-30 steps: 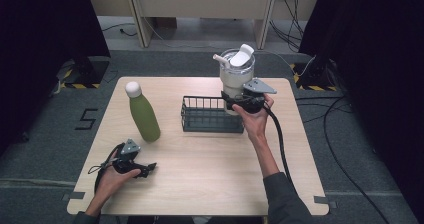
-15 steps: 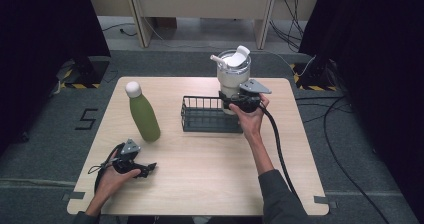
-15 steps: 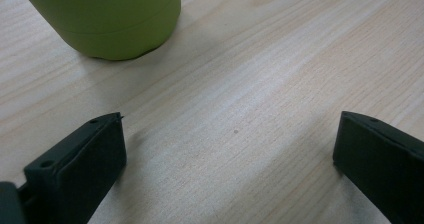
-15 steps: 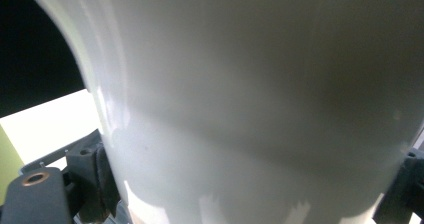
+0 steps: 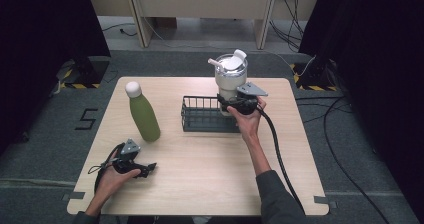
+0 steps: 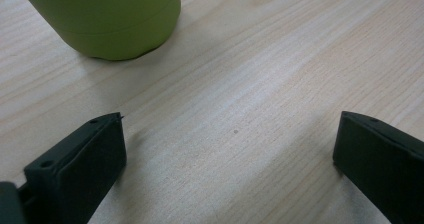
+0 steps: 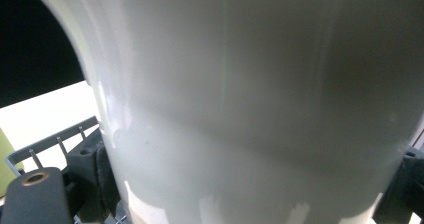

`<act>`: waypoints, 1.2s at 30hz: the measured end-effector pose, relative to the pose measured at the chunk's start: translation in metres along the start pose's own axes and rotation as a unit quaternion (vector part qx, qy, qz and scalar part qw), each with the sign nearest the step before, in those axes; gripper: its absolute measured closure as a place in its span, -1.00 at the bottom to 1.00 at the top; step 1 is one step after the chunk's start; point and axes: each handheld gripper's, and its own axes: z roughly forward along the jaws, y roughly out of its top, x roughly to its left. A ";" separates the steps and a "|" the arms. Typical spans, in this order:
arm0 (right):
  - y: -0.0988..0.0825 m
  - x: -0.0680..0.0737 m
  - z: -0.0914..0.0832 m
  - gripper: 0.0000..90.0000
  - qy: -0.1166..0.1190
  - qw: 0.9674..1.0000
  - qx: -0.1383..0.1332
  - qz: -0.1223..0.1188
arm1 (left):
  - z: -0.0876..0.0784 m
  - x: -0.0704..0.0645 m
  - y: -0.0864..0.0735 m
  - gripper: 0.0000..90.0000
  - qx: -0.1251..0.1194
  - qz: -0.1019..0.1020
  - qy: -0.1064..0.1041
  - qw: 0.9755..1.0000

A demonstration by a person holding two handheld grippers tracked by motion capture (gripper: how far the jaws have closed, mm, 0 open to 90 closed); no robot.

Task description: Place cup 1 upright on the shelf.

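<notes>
A white tumbler (image 5: pixel 230 76) with a lid and straw stands upright at the right end of the black wire basket (image 5: pixel 200 116). My right gripper (image 5: pixel 229 103) is shut on the tumbler's lower body. In the right gripper view the tumbler wall (image 7: pixel 250 109) sits between the two jaws of my right gripper (image 7: pixel 255 184), with basket wires (image 7: pixel 55 144) at the lower left. I cannot tell whether the tumbler rests on the basket floor. My left gripper (image 5: pixel 149 169) lies on the table near the front left, open and empty. Past the jaws of my left gripper (image 6: pixel 230 149) is the base of a green bottle (image 6: pixel 110 19).
The green bottle (image 5: pixel 144 115) with a white cap stands upright left of the basket. The wooden table (image 5: pixel 200 179) has bare room in front of the basket. A black cable (image 5: pixel 272 139) trails from the right gripper along the person's forearm.
The right gripper has carried the tumbler slightly left and down, toward the basket's right end. The left gripper has stayed still.
</notes>
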 end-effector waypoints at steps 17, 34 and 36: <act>-0.015 0.001 0.006 -0.74 0.002 1.000 0.003 0.008 | 0.000 0.000 0.000 -1.00 0.000 0.000 0.000 1.000; -0.030 0.001 0.007 -0.75 0.000 1.000 0.011 0.016 | 0.000 0.000 0.000 -1.00 0.000 0.000 0.000 1.000; -0.030 0.002 0.007 -0.75 0.003 1.000 0.014 0.010 | 0.000 0.000 0.000 -1.00 0.000 0.000 0.000 1.000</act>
